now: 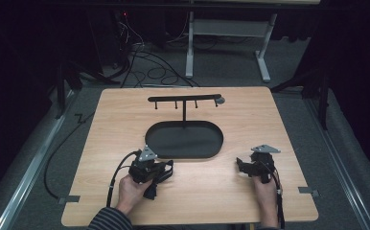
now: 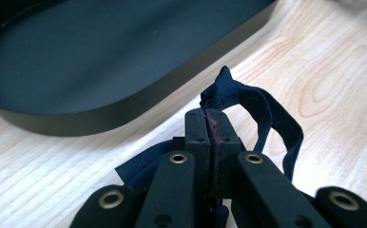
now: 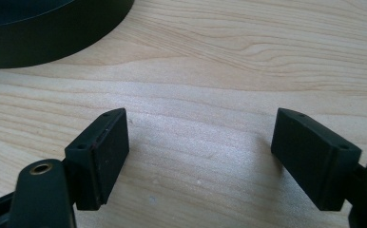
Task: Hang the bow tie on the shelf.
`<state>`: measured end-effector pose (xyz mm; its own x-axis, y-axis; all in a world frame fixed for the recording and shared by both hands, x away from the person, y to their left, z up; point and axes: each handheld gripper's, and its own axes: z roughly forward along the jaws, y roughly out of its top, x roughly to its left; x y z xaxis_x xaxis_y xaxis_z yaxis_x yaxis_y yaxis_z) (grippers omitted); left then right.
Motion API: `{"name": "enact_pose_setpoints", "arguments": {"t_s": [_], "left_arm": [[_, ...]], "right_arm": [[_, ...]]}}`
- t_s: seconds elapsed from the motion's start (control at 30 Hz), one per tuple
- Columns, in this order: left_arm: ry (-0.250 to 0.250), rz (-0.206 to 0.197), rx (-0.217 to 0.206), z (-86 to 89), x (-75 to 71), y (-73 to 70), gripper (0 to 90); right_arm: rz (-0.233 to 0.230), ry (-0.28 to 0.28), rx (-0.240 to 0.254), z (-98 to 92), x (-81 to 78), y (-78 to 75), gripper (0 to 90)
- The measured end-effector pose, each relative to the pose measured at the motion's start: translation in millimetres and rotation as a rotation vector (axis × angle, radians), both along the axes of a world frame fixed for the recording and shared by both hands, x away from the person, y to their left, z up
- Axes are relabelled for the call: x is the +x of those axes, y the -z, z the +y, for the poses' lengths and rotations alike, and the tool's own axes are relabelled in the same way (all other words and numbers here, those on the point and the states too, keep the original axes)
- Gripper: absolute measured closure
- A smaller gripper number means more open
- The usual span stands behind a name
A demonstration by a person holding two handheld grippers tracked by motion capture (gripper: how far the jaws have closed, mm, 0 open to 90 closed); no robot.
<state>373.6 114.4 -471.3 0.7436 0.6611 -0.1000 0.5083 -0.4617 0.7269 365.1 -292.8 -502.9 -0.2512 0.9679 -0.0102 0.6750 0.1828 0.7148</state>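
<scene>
A dark blue fabric loop [image 2: 262, 114] is pinched between the jaws of my left gripper [image 2: 213, 124], which is shut on it just above the wooden table. In the high view the left gripper [image 1: 150, 167] sits near the front rim of a black oval tray [image 1: 212, 148], with the dark fabric loop [image 1: 166, 168] hanging beside it. A black T-shaped hook stand [image 1: 184, 99] rises from the tray. My right gripper [image 3: 198, 156] is open over bare wood, nothing between its jaws; it [image 1: 244, 165] rests at the front right of the table.
The tray's rim [image 3: 53, 42] lies to the upper left of the right gripper. A small grey object [image 1: 220, 100] sits at the stand's right end. Cables and a white frame lie on the floor beyond the table.
</scene>
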Motion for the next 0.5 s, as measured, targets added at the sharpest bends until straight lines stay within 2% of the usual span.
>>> {"name": "enact_pose_setpoints", "arguments": {"t_s": [0.03,0.07,0.13,0.2,0.33,0.47,0.5], "left_arm": [[0.0,0.0,0.0,0.0,0.0,0.0,88.3],[-0.009,-0.021,-0.005,1.9,-2.1,-3.0,88.3],[-0.023,-0.035,-0.037,5.8,-6.3,-3.5,88.3],[-0.031,-0.021,-0.065,10.2,-9.0,-2.0,88.3],[-0.029,-0.013,-0.06,14.3,-8.7,-3.5,88.3],[-0.041,-0.043,-0.079,23.5,-8.2,-16.1,88.3],[-0.052,-0.057,-0.099,29.2,-9.1,-22.7,88.4]], "right_arm": [[0.0,0.0,0.0,0.0,0.1,0.0,21.1],[0.001,0.0,0.0,0.1,0.6,0.0,21.1],[0.002,-0.003,-0.003,0.2,1.4,-0.1,21.1],[0.003,-0.008,-0.006,0.4,1.1,-0.2,21.1],[0.003,-0.008,-0.006,0.5,0.7,-0.2,21.1],[0.001,-0.005,-0.006,0.2,0.9,-0.1,21.2],[0.002,-0.005,-0.006,0.3,0.9,-0.1,21.1]]}}
